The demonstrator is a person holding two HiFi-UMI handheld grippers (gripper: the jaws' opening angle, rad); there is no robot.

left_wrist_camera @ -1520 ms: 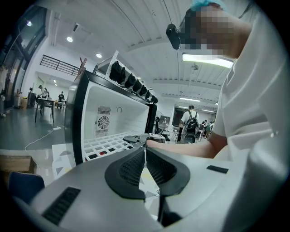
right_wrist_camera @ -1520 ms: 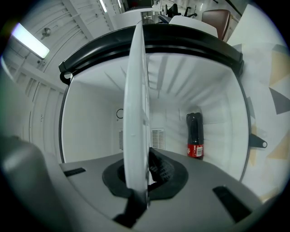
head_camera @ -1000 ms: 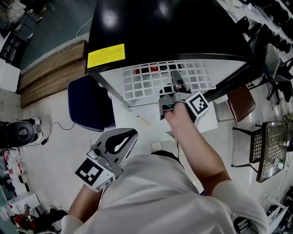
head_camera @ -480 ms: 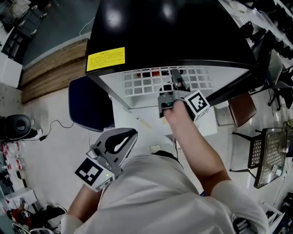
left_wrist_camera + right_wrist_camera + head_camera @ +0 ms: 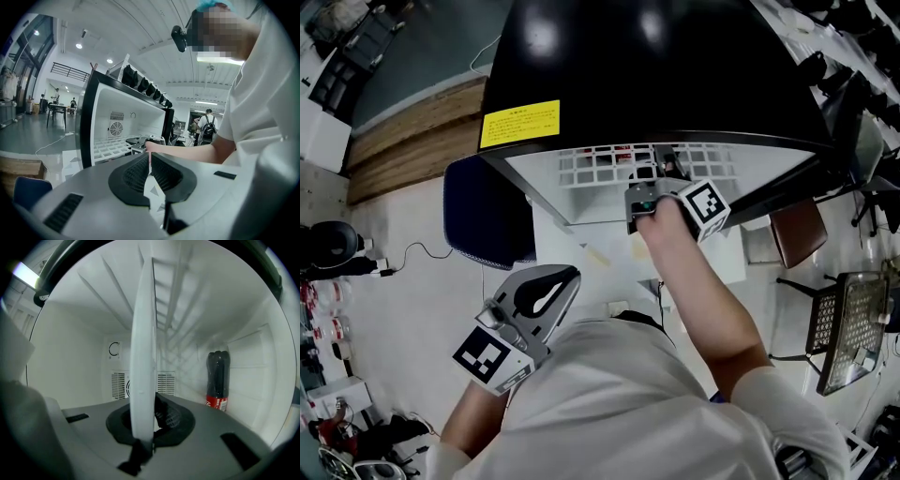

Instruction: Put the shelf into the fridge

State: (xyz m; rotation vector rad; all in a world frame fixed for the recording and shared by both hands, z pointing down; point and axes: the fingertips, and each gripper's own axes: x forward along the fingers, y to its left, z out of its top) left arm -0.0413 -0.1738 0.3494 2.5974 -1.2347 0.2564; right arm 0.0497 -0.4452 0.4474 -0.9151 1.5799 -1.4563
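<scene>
In the open black fridge (image 5: 656,84), my right gripper (image 5: 664,169) has its fingers clamped on the white wire-grid shelf (image 5: 591,173) by its near edge. The shelf runs straight ahead, mostly inside. My left gripper (image 5: 567,281), fingers closed on nothing, hangs well back.

Cola bottles (image 5: 218,380): dark, red-labelled, side by side.
Blue chair (image 5: 483,211): stood on the floor (image 5: 412,281).
Wooden boards (image 5: 403,141): lay beyond chair.

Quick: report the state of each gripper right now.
Left gripper: closed, nothing between its jaws.
Right gripper: closed on the front edge of the white wire shelf.
</scene>
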